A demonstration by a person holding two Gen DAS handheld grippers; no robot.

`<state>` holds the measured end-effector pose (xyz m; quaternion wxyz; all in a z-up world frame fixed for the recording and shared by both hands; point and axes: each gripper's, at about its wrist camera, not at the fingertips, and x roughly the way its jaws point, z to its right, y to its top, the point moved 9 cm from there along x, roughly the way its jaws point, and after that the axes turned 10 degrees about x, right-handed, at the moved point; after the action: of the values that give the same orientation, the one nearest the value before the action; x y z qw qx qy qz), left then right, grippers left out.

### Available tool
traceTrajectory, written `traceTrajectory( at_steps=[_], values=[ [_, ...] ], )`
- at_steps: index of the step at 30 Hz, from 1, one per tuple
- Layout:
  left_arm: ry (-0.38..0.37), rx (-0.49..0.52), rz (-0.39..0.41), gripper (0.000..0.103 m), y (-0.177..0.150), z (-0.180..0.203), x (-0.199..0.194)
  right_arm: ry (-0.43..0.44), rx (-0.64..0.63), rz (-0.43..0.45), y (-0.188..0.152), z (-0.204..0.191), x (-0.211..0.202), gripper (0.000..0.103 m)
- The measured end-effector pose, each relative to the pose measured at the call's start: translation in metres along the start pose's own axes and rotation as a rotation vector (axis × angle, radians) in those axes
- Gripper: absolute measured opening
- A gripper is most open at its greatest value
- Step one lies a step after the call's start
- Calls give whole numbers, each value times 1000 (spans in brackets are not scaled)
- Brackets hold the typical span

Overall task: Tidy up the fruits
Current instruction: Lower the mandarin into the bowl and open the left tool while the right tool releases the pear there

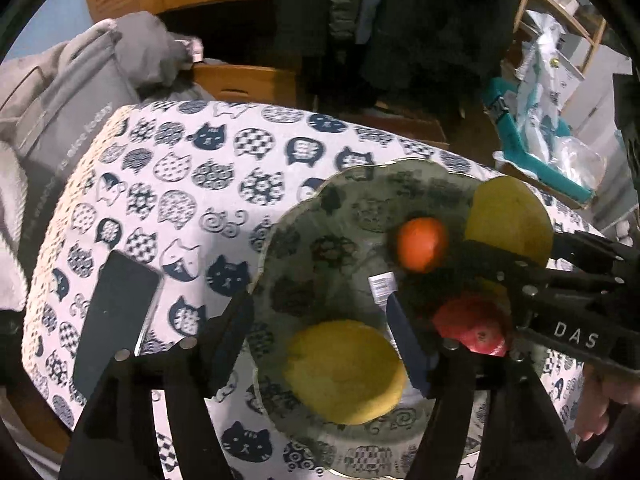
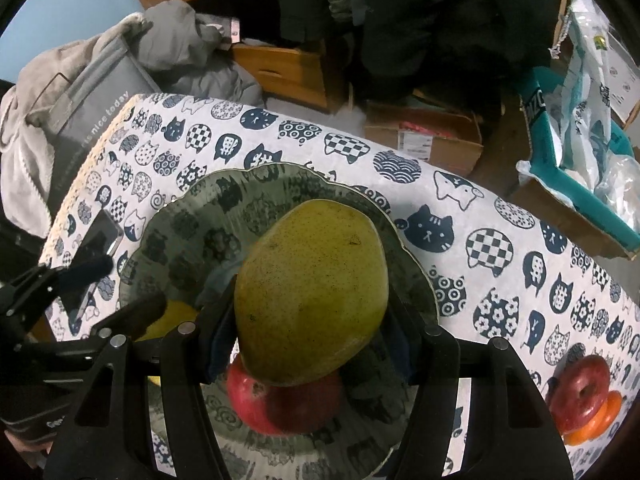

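A glass plate sits on the cat-print tablecloth; it also shows in the right wrist view. On it lie a yellow fruit, a small orange and a red apple. My right gripper is shut on a yellow-green mango and holds it over the plate, above the red apple; that mango also shows in the left wrist view. My left gripper is open and empty, hovering over the plate just above the yellow fruit.
A black phone lies on the cloth left of the plate. A red apple on an orange sits at the table's right. A grey bag, wooden drawers, cardboard boxes and a teal box stand beyond the table.
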<state>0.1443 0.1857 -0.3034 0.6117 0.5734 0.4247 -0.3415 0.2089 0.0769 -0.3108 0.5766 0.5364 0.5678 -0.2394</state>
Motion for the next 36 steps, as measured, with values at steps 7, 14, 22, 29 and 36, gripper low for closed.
traceTrajectory(
  at_steps=[7,14,22,29,36],
  values=[
    [26,-92,-17,71,-9,-29,3,-20,14,-44,-4,4,15,63],
    [28,-129,-29,71,-14,-40,5,-28,18,-86,-8,5,28,64],
    [26,-122,-28,71,-12,-38,3,-43,-2,-96,-12,3,33,65],
    [27,-125,-21,71,-12,-37,-1,-7,-2,-52,-6,-2,19,72],
    [8,-131,3,71,-8,-33,-15,17,-4,3,0,-9,-8,74]
  ],
)
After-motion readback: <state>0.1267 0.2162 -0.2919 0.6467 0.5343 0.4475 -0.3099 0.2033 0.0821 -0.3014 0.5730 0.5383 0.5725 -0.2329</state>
